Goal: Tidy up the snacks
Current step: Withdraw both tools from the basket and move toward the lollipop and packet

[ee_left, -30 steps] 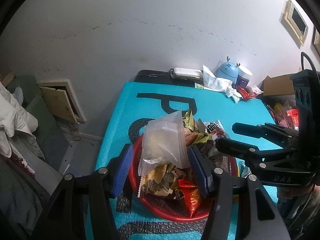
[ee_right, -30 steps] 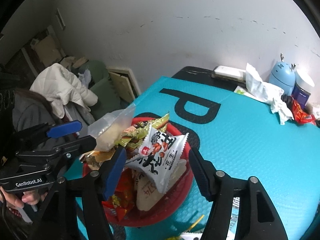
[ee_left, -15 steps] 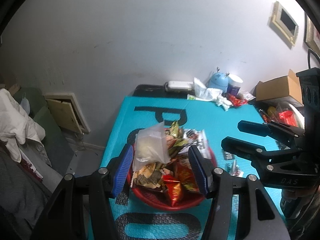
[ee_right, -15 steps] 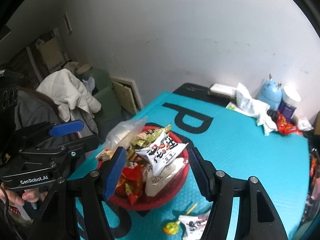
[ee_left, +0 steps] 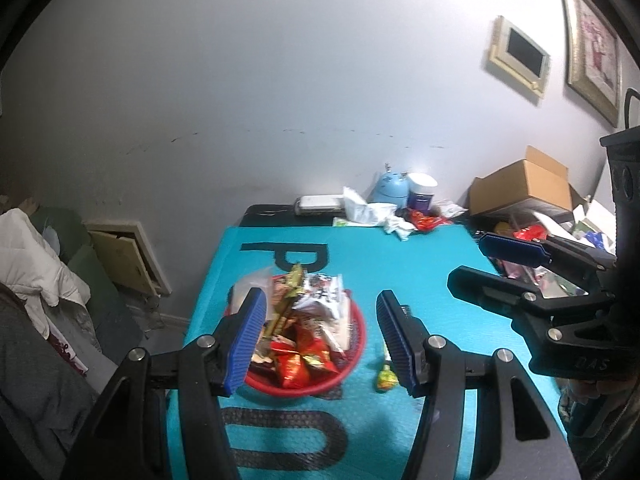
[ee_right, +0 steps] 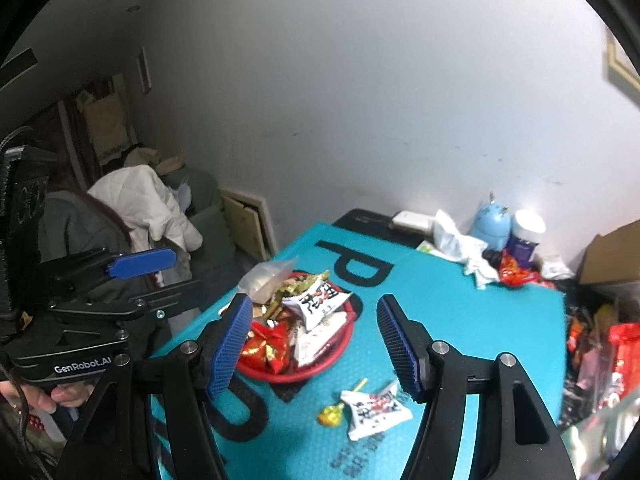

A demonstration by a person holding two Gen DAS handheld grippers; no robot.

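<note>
Snacks fill one red basket; one lollipop, one packet outside; both claws apart, empty.

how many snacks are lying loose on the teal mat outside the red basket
2: a lollipop and a white packet, side by side on the teal mat near the red basket. More may be hidden.

Cardboard box, blue humidifier, crumpled tissue, white jacket.

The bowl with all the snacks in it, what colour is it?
Red. The bowl shows best in the right wrist view.
</note>
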